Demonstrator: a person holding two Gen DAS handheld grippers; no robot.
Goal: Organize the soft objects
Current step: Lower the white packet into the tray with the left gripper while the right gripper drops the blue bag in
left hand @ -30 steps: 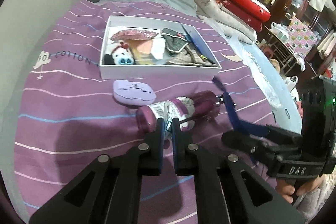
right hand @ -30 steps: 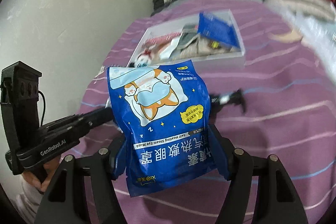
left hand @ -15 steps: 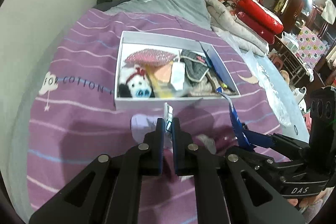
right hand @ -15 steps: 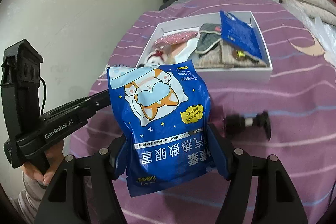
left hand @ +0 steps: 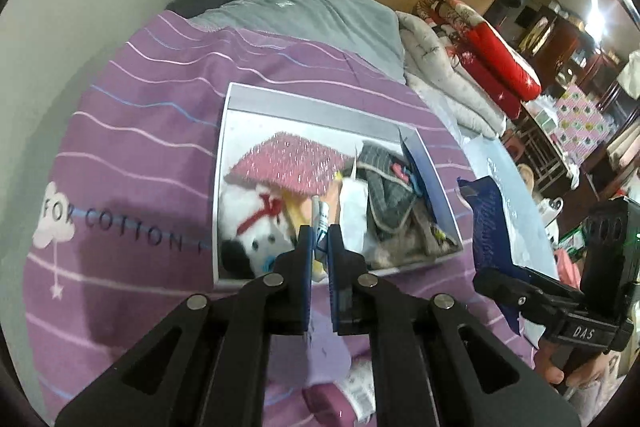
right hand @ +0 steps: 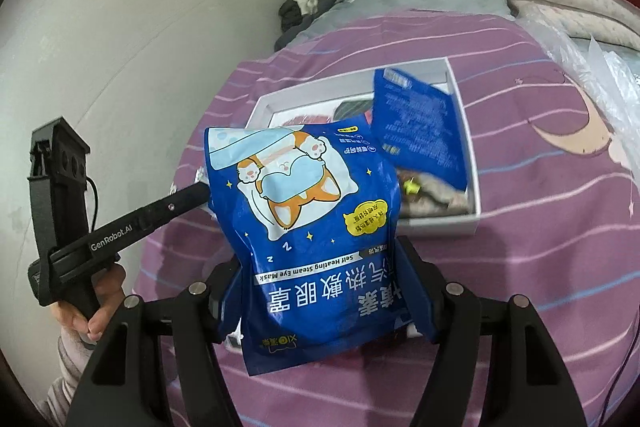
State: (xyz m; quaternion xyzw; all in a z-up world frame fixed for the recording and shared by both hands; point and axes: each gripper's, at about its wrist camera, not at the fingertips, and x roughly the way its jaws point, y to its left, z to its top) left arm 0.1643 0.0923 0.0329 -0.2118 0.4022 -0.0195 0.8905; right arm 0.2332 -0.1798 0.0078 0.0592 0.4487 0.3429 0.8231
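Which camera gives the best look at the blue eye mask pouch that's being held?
The right wrist view: the steam eye mask pouch fills the frame, printed front legible, held in the right claw. The left wrist view shows only its dark blue edge at the right.

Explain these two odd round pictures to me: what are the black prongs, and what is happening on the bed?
There is no robot here. A person holds a two-finger gripping tool in each hand, and a wide-angle camera on each tool looks along its fingers, so the black prongs fill the bottom of each picture. One picture comes from the left gripper, which is closed on a thin white item that I cannot identify. The other comes from the right gripper, clamped on a blue eye-mask pouch. Ahead, on a purple striped bed cover, sits an open white box. It holds a white plush toy, a pink sparkly piece, grey cloth and a second blue pouch. Each camera also catches the other tool at its side.
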